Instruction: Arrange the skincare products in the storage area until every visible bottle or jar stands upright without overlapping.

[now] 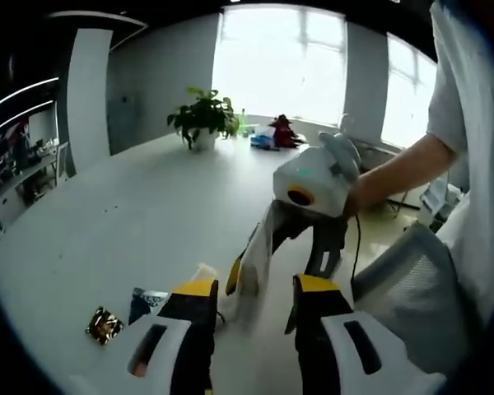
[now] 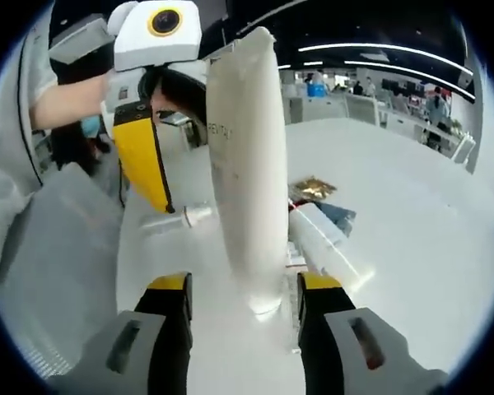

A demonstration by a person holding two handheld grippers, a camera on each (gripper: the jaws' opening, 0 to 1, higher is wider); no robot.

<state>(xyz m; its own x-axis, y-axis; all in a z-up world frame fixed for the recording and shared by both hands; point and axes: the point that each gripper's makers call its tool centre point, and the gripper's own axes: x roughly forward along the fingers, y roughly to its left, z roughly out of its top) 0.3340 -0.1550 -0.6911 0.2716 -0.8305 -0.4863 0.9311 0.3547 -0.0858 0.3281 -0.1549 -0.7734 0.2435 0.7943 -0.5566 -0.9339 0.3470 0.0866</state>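
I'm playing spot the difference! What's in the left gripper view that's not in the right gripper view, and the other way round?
Left gripper view: a green leafy potted plant and bright windows. Right gripper view: a small white bottle lying down and a long white box. Both: the tall white plastic tube, the crumpled gold foil packet and the white table.

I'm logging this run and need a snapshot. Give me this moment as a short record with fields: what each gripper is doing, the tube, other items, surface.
right gripper: jaws astride the foot of the white tube, whether clamped is unclear
left gripper: open, nothing between its jaws
white tube: upright, cap end down on the table
other items: gold sachet; dark packet; small white bottle lying down; white box flat
surface: white table
background: potted plant
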